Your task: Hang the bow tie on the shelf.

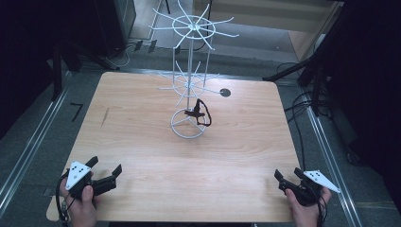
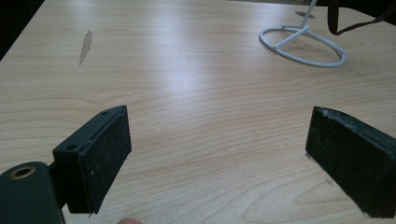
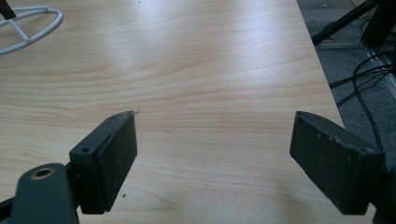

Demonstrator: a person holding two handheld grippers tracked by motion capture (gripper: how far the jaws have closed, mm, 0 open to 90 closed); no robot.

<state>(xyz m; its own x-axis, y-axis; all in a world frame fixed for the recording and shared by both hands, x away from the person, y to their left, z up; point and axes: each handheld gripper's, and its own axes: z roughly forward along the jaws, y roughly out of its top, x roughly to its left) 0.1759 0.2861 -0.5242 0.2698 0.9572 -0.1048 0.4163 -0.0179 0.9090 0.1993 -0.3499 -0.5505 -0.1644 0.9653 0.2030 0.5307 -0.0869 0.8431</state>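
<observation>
Rack: white wire display stand [image 1: 191, 75], upright near the desk's centre, round ring base, two tiers of radiating hooks
Strap: dark looped strap [image 1: 202, 112], hanging beside the pole just above the base ring, right of it

Wooden table [image 1: 142, 142]; wire rack [image 1: 190, 71] — cables [image 1: 302, 109].

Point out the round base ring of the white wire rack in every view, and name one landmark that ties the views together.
High view: the base ring lies at the middle of the table, a dark strap hanging just above it.
Left gripper view: upper right, beyond the open jaws.
Right gripper view: top left corner, cut off by the frame.
Shared landmark: the light wooden table, whose grain runs under the ring in all three.
</observation>
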